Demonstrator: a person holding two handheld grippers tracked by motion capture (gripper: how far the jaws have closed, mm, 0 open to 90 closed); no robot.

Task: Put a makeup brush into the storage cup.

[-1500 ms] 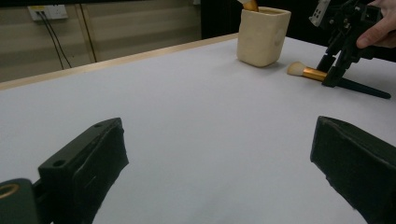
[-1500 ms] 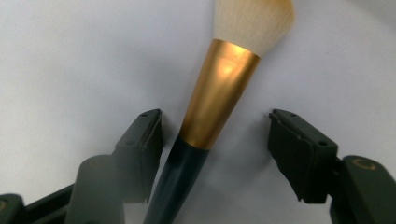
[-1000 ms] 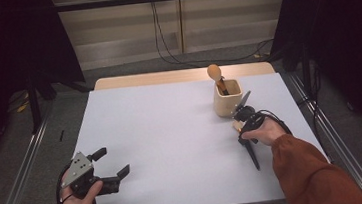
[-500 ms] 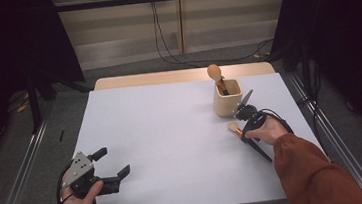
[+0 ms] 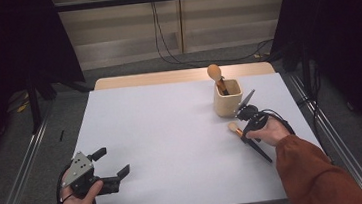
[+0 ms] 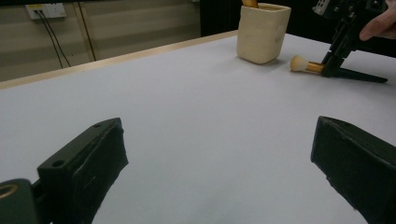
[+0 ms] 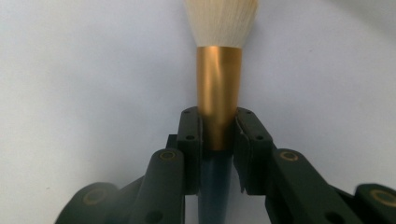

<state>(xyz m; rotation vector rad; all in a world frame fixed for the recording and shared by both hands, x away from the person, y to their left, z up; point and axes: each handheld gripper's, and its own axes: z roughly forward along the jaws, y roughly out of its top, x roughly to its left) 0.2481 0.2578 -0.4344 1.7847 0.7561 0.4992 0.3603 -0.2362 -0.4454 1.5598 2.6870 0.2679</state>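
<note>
Brush clamped at its gold ferrule between the closed jaws of the right gripper, lying on the white table just beside the cup. Lifting should swing it upright before it enters the cup; left gripper rests open, well apart

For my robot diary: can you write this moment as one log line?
right tool: shut on makeup brush, lying on table | left tool: open, idle | cup: holds another brush

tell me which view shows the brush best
The right gripper view: the brush is close up, its gold ferrule clamped between the right gripper jaws, pale bristles ahead. The high view shows it small, lying by the cup. The left gripper view shows it far off, side-on on the table.
</note>
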